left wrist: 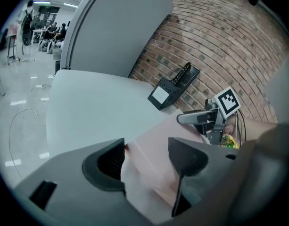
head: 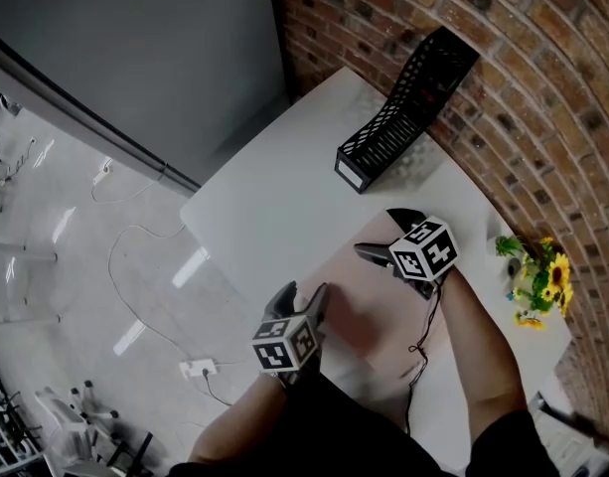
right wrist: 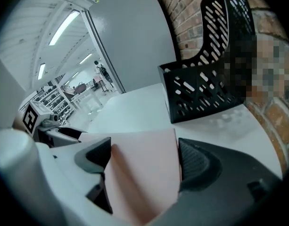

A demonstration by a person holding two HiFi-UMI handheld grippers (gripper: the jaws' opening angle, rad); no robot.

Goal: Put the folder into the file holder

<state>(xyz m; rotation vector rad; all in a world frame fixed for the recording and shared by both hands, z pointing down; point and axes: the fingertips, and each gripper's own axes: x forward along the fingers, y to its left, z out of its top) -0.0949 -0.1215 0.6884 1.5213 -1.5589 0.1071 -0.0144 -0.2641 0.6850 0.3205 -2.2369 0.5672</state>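
Pink folder (head: 369, 311) flat on white counter (head: 274, 202), at near end, well apart from black file holder (head: 403, 107). File holder at far corner, just beside brick wall (head: 542, 87), tall end twd wall, low end twd person.

Holds L gripper (head: 302, 294) at folder's left corner. Fingers (left wrist: 104, 164) spread wide w/ pink corner btw them, not squeezing it.

Holds R gripper (head: 376, 232) at folder's far edge, on side twd file holder. Fingers (right wrist: 201, 164) spread wide too, pink sheet filling gap from one to other. Can't tell if either pair touches folder.

Both arms reach in from bottom of head view.

Yellow flowers (head: 542, 276) at counter's right edge, by wall.

Down left: shiny floor (head: 76, 256) w/ white cable (head: 120, 266) and plug strip (head: 198, 369).
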